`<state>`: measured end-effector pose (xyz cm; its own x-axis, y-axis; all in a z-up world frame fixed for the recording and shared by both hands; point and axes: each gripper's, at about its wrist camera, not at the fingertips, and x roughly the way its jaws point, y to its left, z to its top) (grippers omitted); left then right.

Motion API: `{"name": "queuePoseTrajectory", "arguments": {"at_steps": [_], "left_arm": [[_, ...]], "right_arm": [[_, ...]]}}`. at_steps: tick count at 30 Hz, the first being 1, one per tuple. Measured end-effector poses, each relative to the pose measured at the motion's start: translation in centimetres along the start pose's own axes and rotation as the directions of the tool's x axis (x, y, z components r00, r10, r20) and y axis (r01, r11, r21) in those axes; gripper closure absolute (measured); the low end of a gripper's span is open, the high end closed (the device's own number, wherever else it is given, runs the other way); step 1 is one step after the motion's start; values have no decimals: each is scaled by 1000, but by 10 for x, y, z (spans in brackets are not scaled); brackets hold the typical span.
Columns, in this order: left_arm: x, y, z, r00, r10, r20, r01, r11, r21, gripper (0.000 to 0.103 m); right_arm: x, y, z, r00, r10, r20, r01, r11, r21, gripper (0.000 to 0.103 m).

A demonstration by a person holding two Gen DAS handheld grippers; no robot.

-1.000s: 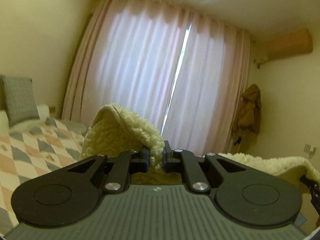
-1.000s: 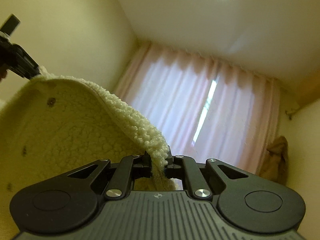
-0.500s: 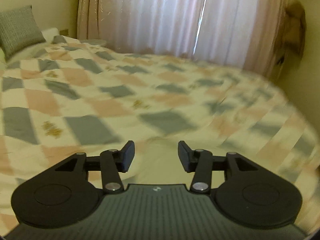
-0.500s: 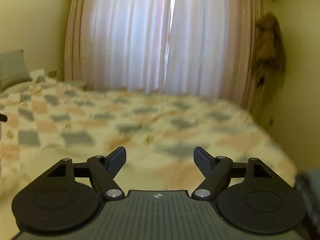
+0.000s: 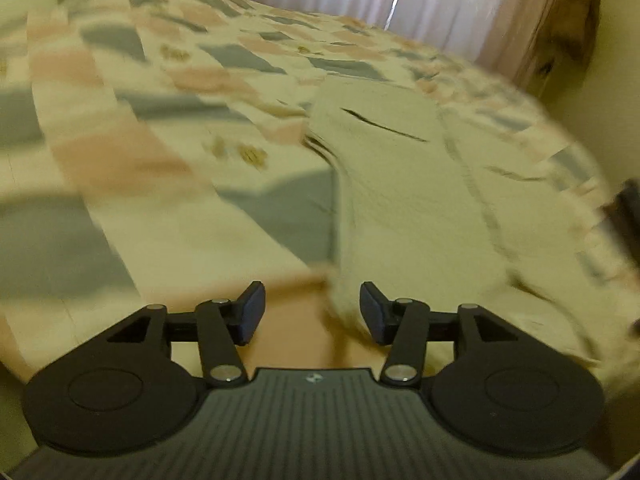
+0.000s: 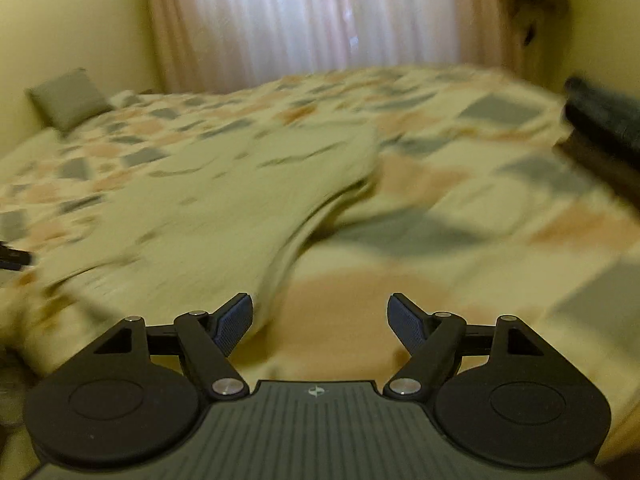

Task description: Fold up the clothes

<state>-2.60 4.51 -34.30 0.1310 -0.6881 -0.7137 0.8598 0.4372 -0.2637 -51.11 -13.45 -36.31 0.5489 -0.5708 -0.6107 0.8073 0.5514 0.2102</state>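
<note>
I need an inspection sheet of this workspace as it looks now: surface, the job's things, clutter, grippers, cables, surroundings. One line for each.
Surface: bed with a checked bedspread in pink, grey and cream; image blurred.
Job's things: cream fleece garment lying spread on the bedspread, held by neither gripper.
Clutter: dark object at the right edge of the bed, too blurred to name.
Grippers: left gripper open, at the garment's near edge; right gripper open, its left finger beside the garment's edge.
Cables: nothing seen.
Surroundings: pink curtains, grey cushion, brown coat hanging by the wall.
</note>
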Motion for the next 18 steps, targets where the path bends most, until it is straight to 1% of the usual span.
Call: {"name": "queuePoseTrajectory", "arguments": {"at_steps": [1, 2, 3, 4, 5, 6, 7, 8, 10, 11, 12, 13, 14, 15, 16, 18], "left_arm": [[-3, 1, -7, 1000, -23, -5, 23, 999, -43, 41], [-5, 2, -14, 999, -45, -10, 44, 995, -86, 38], [-4, 3, -17, 997, -71, -12, 69, 988, -135, 38], [-3, 4, -20, 995, -98, -13, 94, 978, -185, 38], [0, 5, -20, 992, -128, -7, 123, 964, -238, 38], [3, 7, -19, 987, -158, 1, 151, 945, -291, 38], [8, 8, -19, 979, -204, 13, 196, 918, -344, 36], [16, 11, -18, 972, -233, 20, 223, 897, -382, 35], [31, 16, -20, 971, -238, 16, 218, 856, -469, 35], [36, 15, -19, 970, -242, 13, 219, 851, -478, 36], [40, 14, -17, 969, -247, 10, 221, 847, -484, 41], [44, 13, -16, 968, -251, 8, 222, 842, -491, 62], [48, 12, -15, 967, -255, 5, 224, 838, -498, 78], [53, 11, -13, 966, -260, 2, 225, 834, -504, 95], [49, 5, -11, 968, -253, 11, 227, 850, -476, 94], [31, -12, -5, 972, -231, 46, 232, 902, -364, 95]], "right_arm": [[-2, 1, -4, 999, 44, -16, -43, 998, 54, 26], [-5, 2, -9, 996, 88, -30, -85, 990, 109, 26], [-7, 3, -13, 990, 133, -41, -125, 978, 164, 26], [-5, 2, -15, 984, 176, -41, -161, 957, 240, 26], [-1, -1, -17, 976, 216, -34, -194, 925, 326, 26], [3, -4, -19, 966, 256, -23, -224, 885, 408, 26], [8, -8, -21, 960, 279, -6, -241, 840, 485, 26], [15, -12, -23, 958, 288, 7, -243, 796, 554, 26], [31, -19, -27, 952, 303, 32, -246, 702, 668, 25], [39, -21, -29, 948, 315, 49, -254, 654, 713, 25], [46, -24, -31, 943, 327, 66, -261, 602, 754, 28], [51, -22, -29, 942, 329, 68, -261, 590, 764, 50], [55, -19, -26, 943, 327, 63, -258, 599, 758, 90], [58, -16, -22, 944, 325, 58, -255, 608, 752, 91], [57, -13, -18, 949, 310, 63, -254, 626, 737, 93], [36, -11, -6, 955, 270, 120, -277, 675, 683, 94]]}}
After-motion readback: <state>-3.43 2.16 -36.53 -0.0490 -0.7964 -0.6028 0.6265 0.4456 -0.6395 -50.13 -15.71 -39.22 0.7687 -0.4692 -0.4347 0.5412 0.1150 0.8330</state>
